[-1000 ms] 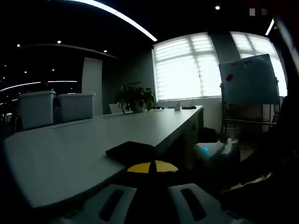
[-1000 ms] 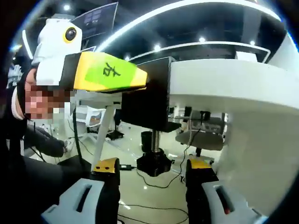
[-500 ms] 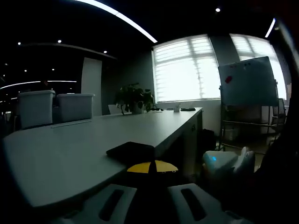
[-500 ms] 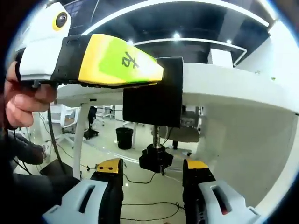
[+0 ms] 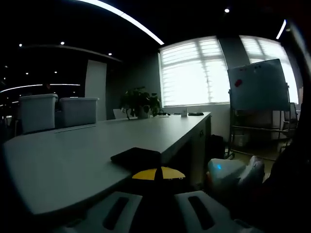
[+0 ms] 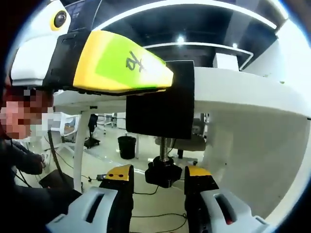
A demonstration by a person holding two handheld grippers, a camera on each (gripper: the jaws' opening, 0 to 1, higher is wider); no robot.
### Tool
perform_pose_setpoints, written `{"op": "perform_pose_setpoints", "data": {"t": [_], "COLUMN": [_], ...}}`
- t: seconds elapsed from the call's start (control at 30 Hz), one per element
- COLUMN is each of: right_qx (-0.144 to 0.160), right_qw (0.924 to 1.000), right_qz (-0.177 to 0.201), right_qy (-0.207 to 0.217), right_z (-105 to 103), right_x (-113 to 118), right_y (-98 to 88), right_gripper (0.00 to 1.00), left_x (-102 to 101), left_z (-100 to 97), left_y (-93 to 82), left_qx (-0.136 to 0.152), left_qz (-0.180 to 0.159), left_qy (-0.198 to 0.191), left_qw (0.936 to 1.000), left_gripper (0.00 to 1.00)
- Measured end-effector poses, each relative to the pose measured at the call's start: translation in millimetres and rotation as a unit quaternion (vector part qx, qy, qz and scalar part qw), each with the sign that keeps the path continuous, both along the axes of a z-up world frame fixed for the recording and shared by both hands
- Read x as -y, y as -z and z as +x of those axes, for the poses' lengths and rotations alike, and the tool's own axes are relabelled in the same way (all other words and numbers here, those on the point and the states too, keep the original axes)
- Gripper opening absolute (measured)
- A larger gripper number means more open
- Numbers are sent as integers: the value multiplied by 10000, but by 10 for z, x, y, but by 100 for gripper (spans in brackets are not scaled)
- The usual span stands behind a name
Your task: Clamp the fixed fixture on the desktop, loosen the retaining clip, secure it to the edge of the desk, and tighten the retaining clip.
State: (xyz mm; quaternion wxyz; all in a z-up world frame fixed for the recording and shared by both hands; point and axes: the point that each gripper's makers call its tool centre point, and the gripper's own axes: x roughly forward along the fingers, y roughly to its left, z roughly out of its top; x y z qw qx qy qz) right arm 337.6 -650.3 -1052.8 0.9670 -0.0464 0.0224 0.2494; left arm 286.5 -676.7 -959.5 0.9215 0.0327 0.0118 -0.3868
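In the left gripper view, the left gripper (image 5: pixel 158 180) has its 2 yellow-tipped jaws pressed together on the near end of the black clamp fixture (image 5: pixel 136 156), whose flat top plate lies on the edge of the long white desk (image 5: pixel 87 150). In the right gripper view, the right gripper (image 6: pixel 158 175) is below the desk, its 2 jaws apart on either side of the black knob of the retaining clip (image 6: pixel 163 171), which hangs on a threaded screw under the fixture's black body; I cannot tell whether the jaws touch the knob. The left gripper's yellow-and-green nose reaches in from the left onto the fixture
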Motion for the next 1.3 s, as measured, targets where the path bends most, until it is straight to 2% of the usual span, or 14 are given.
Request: {"op": "perform_pose_setpoints", "data": {"t": [0.1,0.27,0.43,0.6,0.67,0.73,0.87,0.93,1.03,1.07,1.17,1.23,1.27,1.3], "right_qx": [11,75,46,140,216,113,179,137,193,213,238,242,718,620], "right_qw": [10000,9999,10000,9978,9944,9909,9767,9693,9535,9453,9301,9254,9155,9150], "right_qz": [-17,-9,19,-156,-454,-402,-584,-548,-523,-499,-543,-560,-744,-710], "right_qy": [20,92,42,-629,-933,-1283,-2058,-2392,-2963,-3218,-3624,-3740,-3889,-3924], "right_z": [11,23,36,26,28,9,-8,-18,-58,-80,-107,-112,-130,-161], "right_x": [2,38,52,3,12,-20,-61,-83,-125,-138,-151,-165,-193,-197], "right_y": [5,-17,-32,-32,-34,-24,-21,-19,-23,-26,-25,-26,-81,-27], "right_gripper": [39,26,25,25,25,25,25,25,25,25,25,25,25,25], "left_x": [-1,-1,7,7,8,11,17,18,22,24,27,30,32,32], "left_z": [2,5,5,3,2,0,-2,-3,-5,-7,-9,-11,-12,-13], "left_y": [0,3,12,13,13,14,14,14,15,16,17,18,17,18], "left_qx": [6,6,13,20,38,51,58,54,52,55,53,53,57,53], "left_qz": [11,17,40,54,64,87,141,168,211,229,267,296,311,318], "left_qy": [2,5,-3,-28,-36,-58,-93,-113,-146,-164,-193,-212,-221,-227], "left_qw": [10000,10000,10000,10000,10000,9999,9998,9998,9997,9996,9994,9993,9993,9992], "left_gripper": [1,1,1,1,1,1,1,1,1,1,1,1,1,1]}}
